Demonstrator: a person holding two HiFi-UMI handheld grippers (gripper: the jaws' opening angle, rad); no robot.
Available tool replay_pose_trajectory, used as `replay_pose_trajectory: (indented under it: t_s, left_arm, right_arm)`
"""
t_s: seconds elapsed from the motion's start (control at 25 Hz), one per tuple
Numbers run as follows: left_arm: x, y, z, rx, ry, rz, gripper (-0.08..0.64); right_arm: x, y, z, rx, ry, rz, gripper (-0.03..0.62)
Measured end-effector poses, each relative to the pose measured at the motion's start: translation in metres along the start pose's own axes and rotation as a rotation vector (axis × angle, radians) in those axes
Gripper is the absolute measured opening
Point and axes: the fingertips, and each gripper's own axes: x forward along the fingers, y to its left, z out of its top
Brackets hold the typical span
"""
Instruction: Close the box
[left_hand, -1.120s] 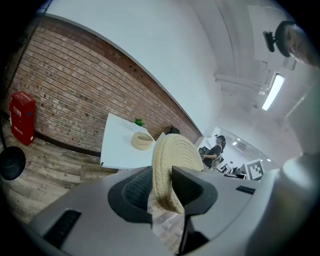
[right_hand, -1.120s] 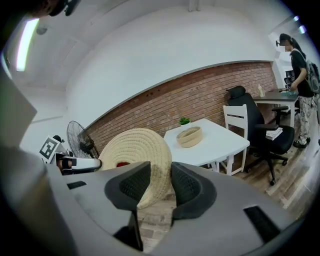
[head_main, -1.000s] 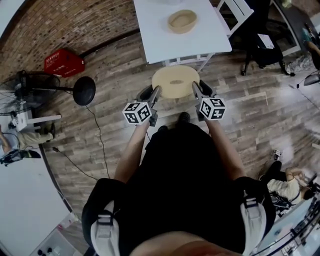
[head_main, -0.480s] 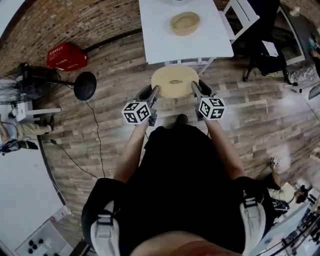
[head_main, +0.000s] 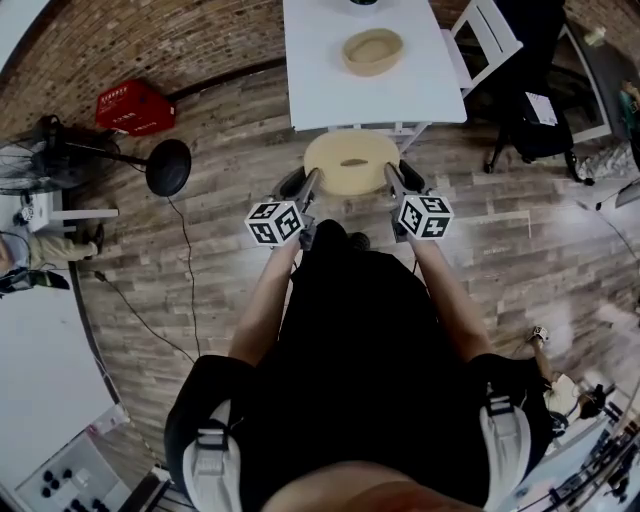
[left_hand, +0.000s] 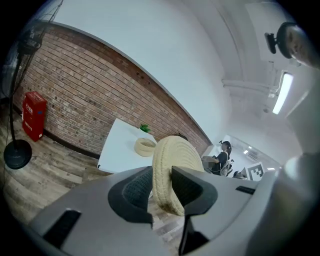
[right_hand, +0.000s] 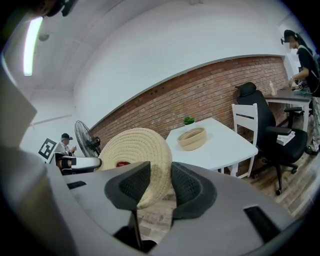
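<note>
Left gripper (head_main: 308, 186) and right gripper (head_main: 393, 182) each clamp an opposite edge of a round straw-coloured woven lid (head_main: 350, 162). They carry it flat above the wood-plank floor (head_main: 480, 230), just short of the near edge of a white rectangular table (head_main: 320, 90). Seen along the jaws, the left gripper's pads press the lid's coiled rim from both sides, and the right gripper's pads do the same on the opposite edge, so two firm pinches bear the lid and it rests on nothing. A shallow open woven box (head_main: 373, 50) of the same pale fibre sits on the far half of the table, uncovered and well apart from the lid. A small green plant (right_hand: 188, 120) stands beyond the box, a white wooden chair (head_main: 487, 30) is at the table's right, and a red plastic crate (head_main: 134, 107) lies by the brick wall at far left. The task appears about midway: the lid is lifted and level, but it has yet to be taken across the table, centred over the box, lowered onto its rim and released.
</note>
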Motion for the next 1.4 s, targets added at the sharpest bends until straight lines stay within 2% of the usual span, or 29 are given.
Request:
replay_pose_trajectory:
  t_s: [0.56, 0.84, 1.4]
  left_arm:
    - [0.016, 0.003, 0.001, -0.011, -0.014, -0.006, 0.126]
    - [0.031, 0.013, 0.019, -0.013, -0.019, -0.015, 0.127]
    - [0.088, 0.03, 0.051, -0.024, -0.001, -0.04, 0.126]
  right_arm:
    - [0.011, -0.013, 0.008, -0.014, -0.009, -0.009, 0.129]
    - [0.026, -0.015, 0.023, -0.019, -0.023, -0.014, 0.127]
    - [0.072, -0.046, 0.057, -0.011, -0.016, -0.043, 0.128]
